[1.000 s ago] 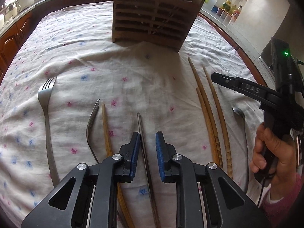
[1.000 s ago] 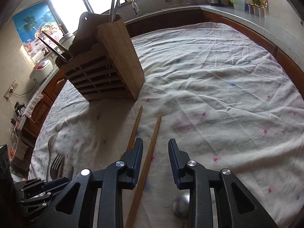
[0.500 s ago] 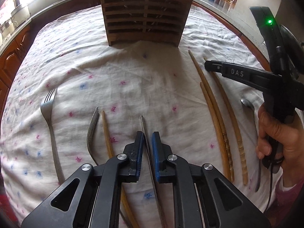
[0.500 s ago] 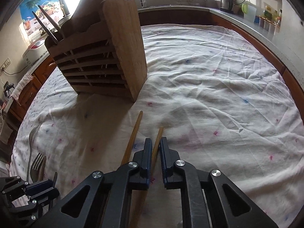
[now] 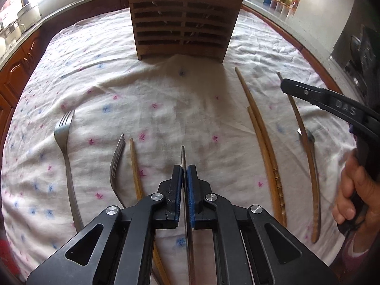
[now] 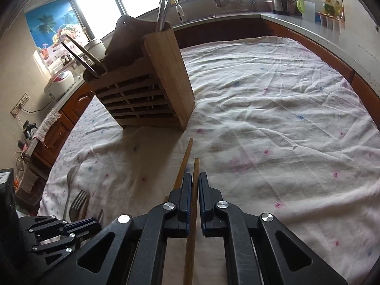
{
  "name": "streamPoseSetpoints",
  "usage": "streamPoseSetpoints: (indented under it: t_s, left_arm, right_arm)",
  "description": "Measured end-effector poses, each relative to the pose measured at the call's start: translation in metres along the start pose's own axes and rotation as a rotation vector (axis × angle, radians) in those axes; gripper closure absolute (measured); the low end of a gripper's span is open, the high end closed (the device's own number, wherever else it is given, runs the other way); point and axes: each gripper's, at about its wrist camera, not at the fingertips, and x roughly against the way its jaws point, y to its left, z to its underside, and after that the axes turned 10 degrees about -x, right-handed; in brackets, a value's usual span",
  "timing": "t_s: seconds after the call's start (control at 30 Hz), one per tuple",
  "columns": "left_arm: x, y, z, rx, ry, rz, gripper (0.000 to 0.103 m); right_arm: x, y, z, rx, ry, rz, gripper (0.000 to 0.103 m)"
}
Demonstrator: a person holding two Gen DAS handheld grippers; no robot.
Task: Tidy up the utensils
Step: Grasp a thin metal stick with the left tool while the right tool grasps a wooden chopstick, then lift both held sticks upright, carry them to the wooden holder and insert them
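Observation:
My left gripper (image 5: pixel 184 171) is shut on a thin metal chopstick (image 5: pixel 182 156) that points toward the slatted wooden utensil holder (image 5: pixel 182 21) at the far side of the cloth. My right gripper (image 6: pixel 194 178) is shut on a wooden chopstick (image 6: pixel 195 168); it also shows in the left wrist view (image 5: pixel 294 87), lifted off the cloth with that chopstick (image 5: pixel 306 147). The holder (image 6: pixel 147 90) stands ahead and left of it, with metal utensils (image 6: pixel 163 7) upright in it.
On the flowered tablecloth (image 5: pixel 166 90) lie a fork (image 5: pixel 63 137), a second fork (image 5: pixel 116 163), a wooden chopstick (image 5: pixel 135 166), two more wooden chopsticks (image 5: pixel 258 128) and a spoon (image 5: pixel 310 137). Kitchen counters ring the table.
Both grippers have closed, the left on the metal chopstick and the right on a wooden chopstick. The right gripper has raised its chopstick's front end.

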Motion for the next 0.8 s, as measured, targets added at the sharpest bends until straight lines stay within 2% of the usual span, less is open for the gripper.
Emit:
streamPoseSetpoints:
  t_s: [0.27,0.47,0.8]
  left_arm:
    - [0.065,-0.001,0.002,0.032,-0.169,0.068,0.099]
    - [0.119,0.001,0.004,0.045,-0.291,0.089,0.099]
    - [0.177,0.01,0.011,0.067,-0.444,0.109,0.099]
  right_arm:
    - [0.065,0.005,0.007,-0.006,-0.101,-0.085,0.098]
    - [0.105,0.013,0.01,0.0,-0.164,-0.125,0.098]
    - [0.16,0.026,0.012,0.029,-0.285,-0.173,0.098]
